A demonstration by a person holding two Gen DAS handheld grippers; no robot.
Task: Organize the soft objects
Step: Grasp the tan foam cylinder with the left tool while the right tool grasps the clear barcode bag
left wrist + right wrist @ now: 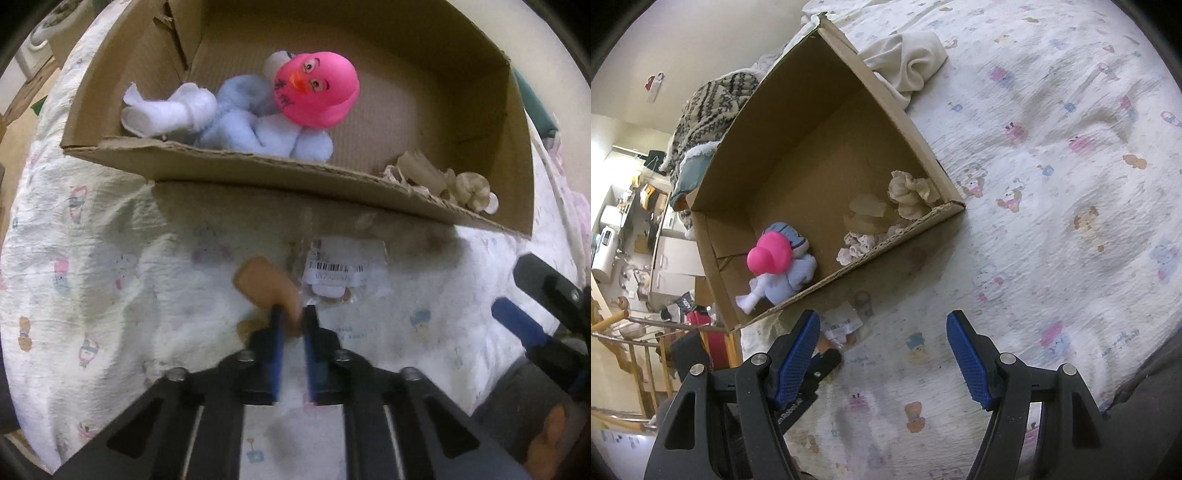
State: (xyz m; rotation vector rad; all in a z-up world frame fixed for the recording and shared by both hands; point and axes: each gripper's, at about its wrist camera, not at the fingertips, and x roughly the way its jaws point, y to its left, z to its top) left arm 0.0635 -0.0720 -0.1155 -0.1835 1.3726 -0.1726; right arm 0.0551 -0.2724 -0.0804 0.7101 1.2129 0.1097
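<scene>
An open cardboard box (236, 162) (798, 122) lies on the bed. Inside are a pink rubber duck (317, 90) (768, 254), a light blue plush (255, 129) (798, 273), a white sock (170, 110) (750, 295) and cream fabric pieces (439, 177) (908, 192). My left gripper (293, 321) is shut on a tan soft object (266, 284) inside a clear packet with a barcode label (336, 271) (842, 325), just in front of the box. My right gripper (882, 332) is open and empty above the bedsheet, to the right of the left gripper.
The bedsheet (1052, 184) is white with small cartoon prints. A cream cloth (912, 62) lies beyond the box's far corner. A patterned knit blanket (709, 110) is behind the box. Furniture and a wooden rack (635, 332) stand beside the bed on the left.
</scene>
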